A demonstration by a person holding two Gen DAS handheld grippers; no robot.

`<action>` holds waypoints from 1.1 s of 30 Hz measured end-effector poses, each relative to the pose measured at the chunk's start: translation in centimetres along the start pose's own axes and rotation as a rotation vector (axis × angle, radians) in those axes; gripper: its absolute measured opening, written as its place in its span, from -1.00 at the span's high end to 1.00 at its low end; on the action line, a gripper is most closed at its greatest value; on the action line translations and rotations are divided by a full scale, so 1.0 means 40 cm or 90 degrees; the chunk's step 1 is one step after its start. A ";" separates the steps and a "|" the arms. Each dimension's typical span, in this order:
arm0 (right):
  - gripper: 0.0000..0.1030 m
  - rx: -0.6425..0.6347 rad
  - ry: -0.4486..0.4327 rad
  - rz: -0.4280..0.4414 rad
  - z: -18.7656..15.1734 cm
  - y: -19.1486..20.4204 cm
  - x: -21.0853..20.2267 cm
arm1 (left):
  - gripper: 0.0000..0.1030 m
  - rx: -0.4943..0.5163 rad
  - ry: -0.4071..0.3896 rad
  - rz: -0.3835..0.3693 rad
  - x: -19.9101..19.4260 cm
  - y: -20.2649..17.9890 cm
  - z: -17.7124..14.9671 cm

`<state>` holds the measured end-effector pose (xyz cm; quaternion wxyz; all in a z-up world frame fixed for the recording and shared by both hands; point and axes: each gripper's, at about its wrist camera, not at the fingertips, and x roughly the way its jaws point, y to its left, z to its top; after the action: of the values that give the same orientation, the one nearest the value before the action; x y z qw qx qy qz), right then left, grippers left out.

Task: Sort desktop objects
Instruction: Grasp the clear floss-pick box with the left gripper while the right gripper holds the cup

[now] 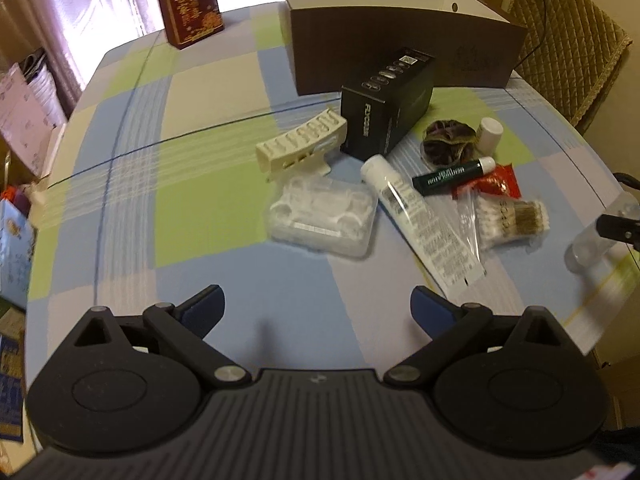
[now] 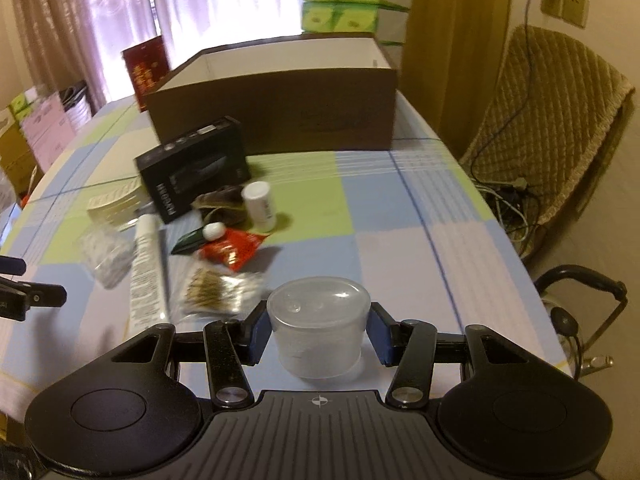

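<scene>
My right gripper (image 2: 318, 328) is shut on a clear plastic cup (image 2: 320, 300), its blue pads pressing both sides, above the near part of the checked tablecloth (image 2: 392, 208). My left gripper (image 1: 317, 300) is open with nothing between its fingers, hanging over the cloth in front of the clutter. Ahead of it lie a clear plastic case (image 1: 324, 216), a white tube (image 1: 420, 216), a green tube (image 1: 452, 174), a red sachet (image 1: 496, 182) and a bag of cotton swabs (image 1: 508, 220). Behind these are a cream rack (image 1: 300, 144), a black box (image 1: 388, 116), a dark scrunchie (image 1: 448, 138) and a white bottle (image 1: 490, 134).
A large open brown box (image 2: 280, 116) stands at the back of the table. A red gift box (image 1: 190, 4) stands at the far left corner, green tissue boxes (image 2: 356, 0) behind. A padded chair (image 2: 560, 140) with cables is off the right table edge.
</scene>
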<state>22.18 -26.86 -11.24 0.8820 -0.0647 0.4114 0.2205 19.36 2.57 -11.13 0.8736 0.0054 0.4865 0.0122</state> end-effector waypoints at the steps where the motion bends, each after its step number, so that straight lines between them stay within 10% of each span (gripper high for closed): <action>1: 0.06 0.004 0.001 -0.002 0.003 -0.010 0.001 | -0.90 0.005 -0.003 -0.005 0.014 0.002 0.007; 33: 0.06 0.035 0.031 0.000 0.070 -0.224 0.055 | -0.63 0.111 0.019 -0.065 0.247 0.006 0.149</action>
<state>29.35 -33.30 -11.68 0.8731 -0.0460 0.4386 0.2078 29.60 3.10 -16.38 0.8621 0.0561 0.4980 -0.0746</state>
